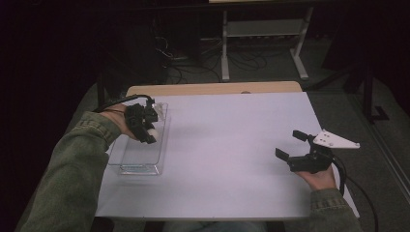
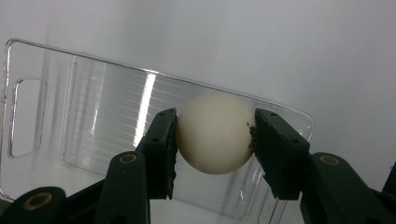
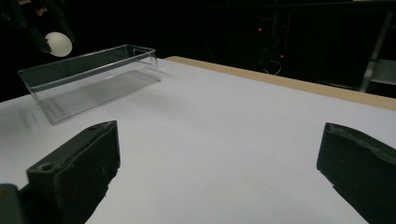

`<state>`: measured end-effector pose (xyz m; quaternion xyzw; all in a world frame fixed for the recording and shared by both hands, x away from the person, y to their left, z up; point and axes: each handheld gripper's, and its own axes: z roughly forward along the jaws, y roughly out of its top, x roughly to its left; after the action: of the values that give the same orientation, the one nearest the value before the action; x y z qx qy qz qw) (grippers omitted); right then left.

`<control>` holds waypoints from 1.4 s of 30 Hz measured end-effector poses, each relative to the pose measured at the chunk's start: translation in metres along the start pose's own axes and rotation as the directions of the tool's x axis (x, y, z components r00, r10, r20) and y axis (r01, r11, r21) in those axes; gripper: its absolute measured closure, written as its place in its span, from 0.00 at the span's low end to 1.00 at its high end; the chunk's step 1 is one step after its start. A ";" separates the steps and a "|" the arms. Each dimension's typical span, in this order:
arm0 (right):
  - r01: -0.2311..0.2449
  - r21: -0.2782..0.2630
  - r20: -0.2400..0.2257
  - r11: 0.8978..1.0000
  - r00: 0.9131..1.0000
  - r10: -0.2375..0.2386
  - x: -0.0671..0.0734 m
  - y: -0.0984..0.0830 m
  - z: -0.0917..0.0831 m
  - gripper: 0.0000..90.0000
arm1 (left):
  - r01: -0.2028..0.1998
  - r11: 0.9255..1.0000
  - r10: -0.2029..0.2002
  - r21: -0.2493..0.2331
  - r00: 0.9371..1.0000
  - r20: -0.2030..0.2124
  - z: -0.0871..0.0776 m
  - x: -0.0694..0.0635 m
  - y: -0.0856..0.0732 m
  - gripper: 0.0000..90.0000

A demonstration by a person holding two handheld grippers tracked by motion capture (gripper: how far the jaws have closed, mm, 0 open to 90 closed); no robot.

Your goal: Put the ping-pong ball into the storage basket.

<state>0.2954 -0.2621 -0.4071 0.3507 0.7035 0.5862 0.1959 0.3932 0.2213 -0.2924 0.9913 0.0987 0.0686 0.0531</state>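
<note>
Tongs (image 2: 215, 135) in our left hand clamp a round white ball (image 2: 215, 134) above the clear rectangular plastic bin (image 2: 42, 116) on the white counter (image 1: 232, 145), while our right tongs (image 1: 291, 144) gape wide, well apart.

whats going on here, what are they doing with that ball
A person at a white table holds a two-jaw gripper in each hand. The left gripper is clamped on a white ball and holds it just above a clear plastic bin at the table's left side, not yet released. The bin looks empty. The right gripper rests open near the table's right edge, holding nothing.
</note>
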 end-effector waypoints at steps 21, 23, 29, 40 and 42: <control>-0.004 0.007 -0.001 1.000 1.000 0.004 0.000 0.000 0.000 0.00 | 0.054 0.999 -0.054 -0.003 0.998 0.014 0.027 0.004 -0.017 0.57; -0.004 0.006 0.000 1.000 1.000 0.004 0.000 -0.001 0.000 0.00 | 0.052 0.999 -0.052 0.002 0.998 0.020 0.030 0.005 -0.019 0.57; -0.005 0.009 -0.004 1.000 1.000 0.005 0.000 -0.001 0.000 0.00 | 0.069 0.997 -0.070 0.023 0.997 0.025 0.043 0.006 -0.025 0.57; -0.006 0.012 -0.003 1.000 1.000 0.006 -0.001 -0.001 0.001 0.00 | 0.095 0.995 -0.096 0.025 0.995 0.037 0.058 0.007 -0.034 0.57; -0.006 0.013 -0.004 1.000 1.000 0.006 0.000 -0.001 0.001 0.00 | 0.107 0.994 -0.108 0.021 0.994 0.032 0.061 0.006 -0.035 0.57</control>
<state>0.2958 -0.2621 -0.4081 0.3528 0.7068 0.5828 0.1905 0.4012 0.2513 -0.3563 0.9860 0.1518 0.0484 0.0488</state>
